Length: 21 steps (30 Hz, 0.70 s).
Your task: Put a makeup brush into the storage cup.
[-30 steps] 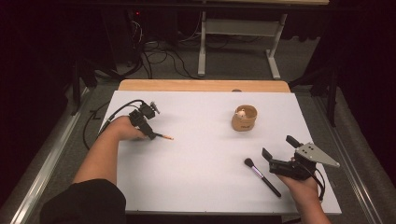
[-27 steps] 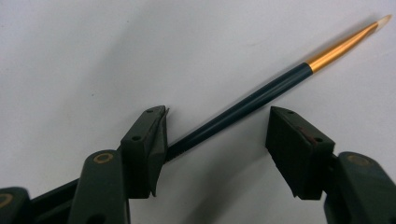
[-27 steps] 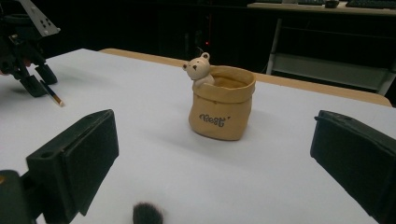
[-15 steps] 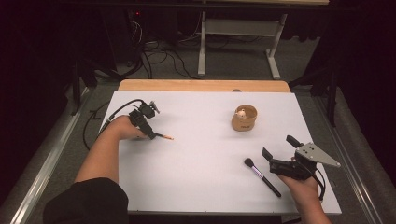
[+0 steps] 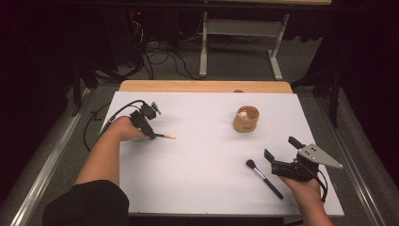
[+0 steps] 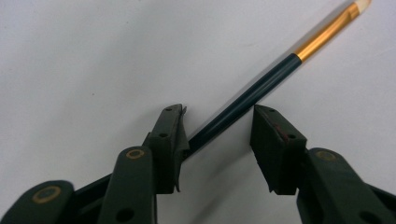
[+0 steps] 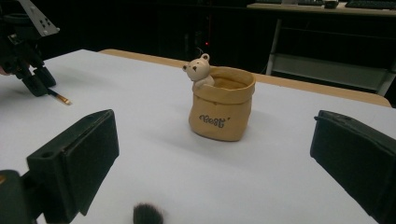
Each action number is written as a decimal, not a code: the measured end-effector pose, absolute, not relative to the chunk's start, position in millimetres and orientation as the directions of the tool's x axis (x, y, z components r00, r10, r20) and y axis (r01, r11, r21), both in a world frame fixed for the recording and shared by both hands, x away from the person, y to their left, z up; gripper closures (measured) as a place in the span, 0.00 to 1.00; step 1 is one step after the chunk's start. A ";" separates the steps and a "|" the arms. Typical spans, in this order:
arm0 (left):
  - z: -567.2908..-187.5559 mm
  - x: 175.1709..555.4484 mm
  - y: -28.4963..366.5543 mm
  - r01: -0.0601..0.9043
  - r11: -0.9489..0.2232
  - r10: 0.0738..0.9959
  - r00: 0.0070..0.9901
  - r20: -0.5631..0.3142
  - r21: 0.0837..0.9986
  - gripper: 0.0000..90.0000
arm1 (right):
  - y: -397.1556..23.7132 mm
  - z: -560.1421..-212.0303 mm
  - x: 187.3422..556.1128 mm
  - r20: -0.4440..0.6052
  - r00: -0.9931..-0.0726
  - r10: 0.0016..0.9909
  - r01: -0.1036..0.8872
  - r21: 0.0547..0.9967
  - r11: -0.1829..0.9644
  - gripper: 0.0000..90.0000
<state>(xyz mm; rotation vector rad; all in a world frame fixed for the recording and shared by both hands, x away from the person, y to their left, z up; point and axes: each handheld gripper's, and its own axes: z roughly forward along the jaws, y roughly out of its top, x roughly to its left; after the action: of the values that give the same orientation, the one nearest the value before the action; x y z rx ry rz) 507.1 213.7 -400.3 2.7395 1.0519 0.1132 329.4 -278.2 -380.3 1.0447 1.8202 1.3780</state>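
A thin brush (image 6: 261, 84) with a dark handle, gold ferrule and pale tip lies on the white table at the left (image 5: 165, 136). My left gripper (image 6: 217, 114) points down over its handle, and its jaws have just been closing. One pad touches the handle while the other stands apart from it. From above, the left gripper (image 5: 151, 136) sits at the brush's dark end. My right gripper (image 5: 281, 147) rests open near the front right, facing a tan bear pot (image 7: 222, 105). A black makeup brush (image 5: 263, 176) lies just left of it.
The bear pot (image 5: 246, 120) stands right of centre on the table (image 5: 197, 188). A wooden strip (image 5: 188, 86) runs along the far edge. Beyond it are cables and a desk frame on the floor. The other hand's gripper (image 7: 39, 84) shows far left in the right gripper view.
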 end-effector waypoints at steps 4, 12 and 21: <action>-399.5 505.8 211.9 0.649 -0.731 0.664 0.748 0.000 0.210 0.69 | -278.6 -379.8 329.3 -0.015 -0.495 0.869 0.218 0.966 0.141 0.03; -399.1 504.8 210.7 0.644 -0.736 0.657 0.753 -0.006 0.207 0.78 | -278.2 -380.1 329.9 -0.008 -0.494 0.869 0.226 0.964 0.137 0.03; -399.1 504.7 211.2 0.649 -0.734 0.661 0.750 -0.009 0.203 0.85 | -279.5 -379.9 329.9 -0.008 -0.492 0.871 0.221 0.966 0.134 0.03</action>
<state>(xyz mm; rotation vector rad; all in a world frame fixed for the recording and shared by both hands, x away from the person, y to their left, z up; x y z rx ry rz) 504.7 211.2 -399.1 2.7556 1.0419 0.0942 329.9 -279.5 -379.9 1.0507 1.8130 1.3855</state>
